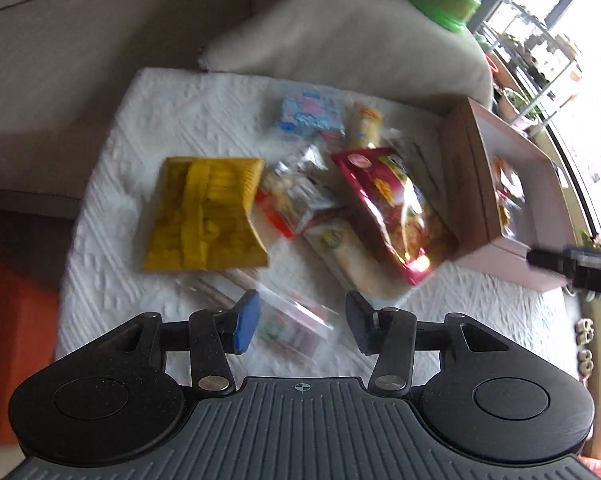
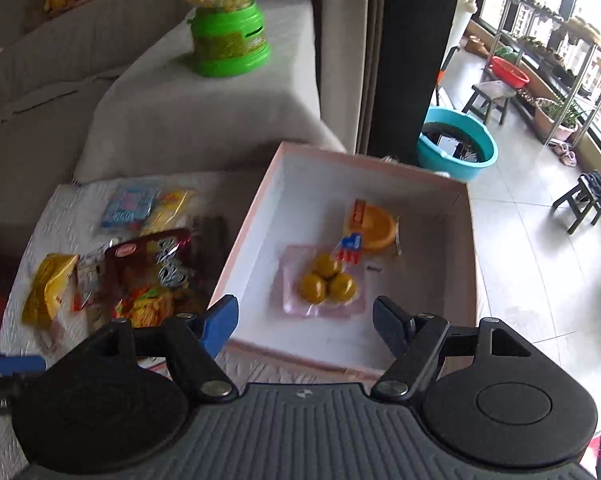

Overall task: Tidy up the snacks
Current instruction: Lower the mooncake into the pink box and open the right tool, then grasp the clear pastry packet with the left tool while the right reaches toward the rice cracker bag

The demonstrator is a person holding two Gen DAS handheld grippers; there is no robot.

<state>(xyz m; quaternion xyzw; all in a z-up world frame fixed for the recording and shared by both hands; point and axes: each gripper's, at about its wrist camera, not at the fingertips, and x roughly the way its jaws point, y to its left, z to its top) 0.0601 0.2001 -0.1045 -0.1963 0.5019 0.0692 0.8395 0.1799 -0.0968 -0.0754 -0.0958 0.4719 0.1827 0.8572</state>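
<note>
Several snack packets lie on a white cloth (image 1: 148, 120): a yellow bag (image 1: 204, 216), a red bag (image 1: 396, 208), a blue packet (image 1: 312, 114) and a clear packet (image 1: 296, 326). My left gripper (image 1: 300, 324) is open and empty, just above the clear packet. A pink box (image 2: 256, 216) stands to the right of the pile. It holds a packet of yellow balls (image 2: 326, 280) and an orange-slice packet (image 2: 374, 224). My right gripper (image 2: 304, 320) is open and empty over the box's near edge.
A green candy dispenser (image 2: 228, 36) stands on a grey cushion behind the cloth. A sofa (image 1: 80, 48) lies at the left. A teal basin (image 2: 456, 148), stools and plant racks stand on the tiled floor at the right.
</note>
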